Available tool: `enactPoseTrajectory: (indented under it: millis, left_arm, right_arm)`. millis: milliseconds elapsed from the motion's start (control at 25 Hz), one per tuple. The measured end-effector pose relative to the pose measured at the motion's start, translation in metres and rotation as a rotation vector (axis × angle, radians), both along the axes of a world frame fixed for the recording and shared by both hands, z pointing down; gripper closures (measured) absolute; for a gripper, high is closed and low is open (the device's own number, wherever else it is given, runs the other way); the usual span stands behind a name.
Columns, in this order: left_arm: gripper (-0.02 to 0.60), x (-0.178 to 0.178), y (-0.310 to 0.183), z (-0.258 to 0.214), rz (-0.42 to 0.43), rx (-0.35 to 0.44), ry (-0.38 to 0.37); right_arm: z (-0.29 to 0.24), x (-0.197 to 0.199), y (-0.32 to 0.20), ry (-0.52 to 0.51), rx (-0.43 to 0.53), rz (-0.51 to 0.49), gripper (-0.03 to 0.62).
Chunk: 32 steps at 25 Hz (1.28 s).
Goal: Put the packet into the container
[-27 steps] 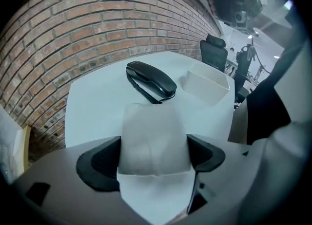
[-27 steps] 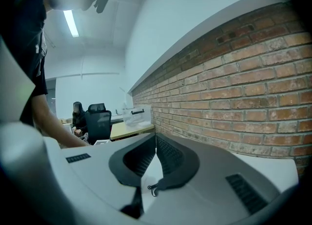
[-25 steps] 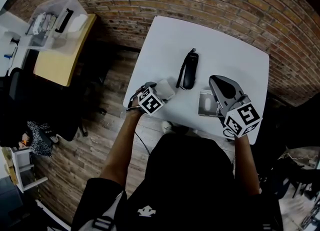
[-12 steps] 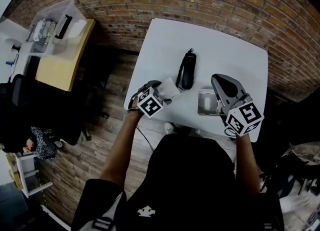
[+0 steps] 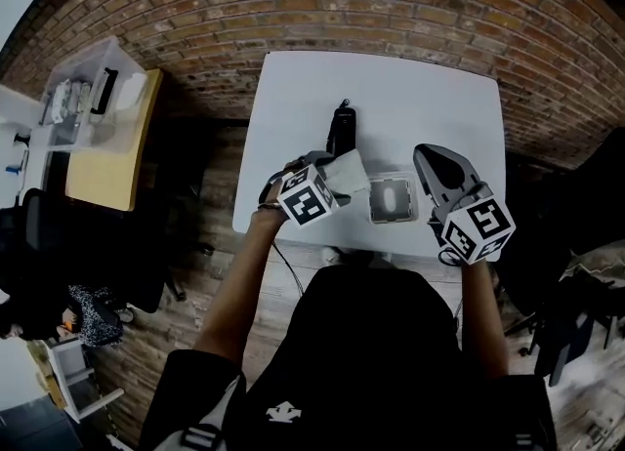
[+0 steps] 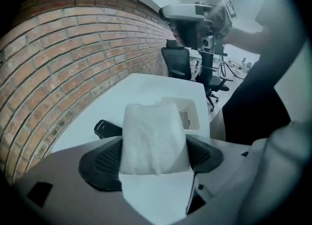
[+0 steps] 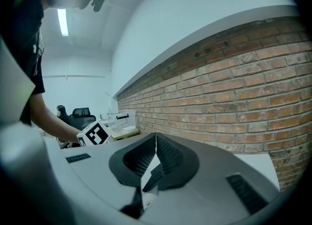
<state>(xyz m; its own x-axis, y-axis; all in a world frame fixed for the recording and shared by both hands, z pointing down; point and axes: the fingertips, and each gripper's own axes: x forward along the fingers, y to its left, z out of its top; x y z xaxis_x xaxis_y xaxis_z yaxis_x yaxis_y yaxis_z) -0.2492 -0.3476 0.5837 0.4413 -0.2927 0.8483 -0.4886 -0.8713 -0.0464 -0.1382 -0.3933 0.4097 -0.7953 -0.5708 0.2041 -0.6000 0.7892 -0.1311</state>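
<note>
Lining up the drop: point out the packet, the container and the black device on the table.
packet (image 6: pixel 153 141), left gripper view, middle of its white face between the jaws.
container (image 5: pixel 377 203), head view, its left wall.
black device (image 5: pixel 341 130), head view, middle of its body.

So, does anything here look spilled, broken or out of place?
Nothing stands out. The white packet sits squarely between the jaws of the left gripper and looks intact. The container stands open on the white table with nothing spilled around it, and a black object lies nearby.
</note>
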Motion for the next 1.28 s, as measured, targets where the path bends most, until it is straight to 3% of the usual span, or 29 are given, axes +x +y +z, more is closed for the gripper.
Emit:
enactPoseTrajectory:
  millis: [360,560,760,1280]
  left_arm:
    - [0.178,0.077,0.000,0.000,0.213,-0.031,0.010]
    - [0.178,0.105,0.006,0.007,0.287,-0.051,0.002]
    - [0.178,0.122,0.012,0.015,0.310,-0.074,-0.007]
    - [0.176,0.139,0.017,0.050,0.263,-0.106,-0.025]
  right_arm:
    - [0.001,0.048,0.003,-0.027,-0.013,0.121,0.589]
    - [0.004,0.069,0.006,-0.028,-0.022,0.171,0.589]
    - [0.003,0.081,0.006,-0.031,-0.021,0.194,0.589]
    - [0.010,0.102,0.008,-0.031,-0.040,0.216,0.589]
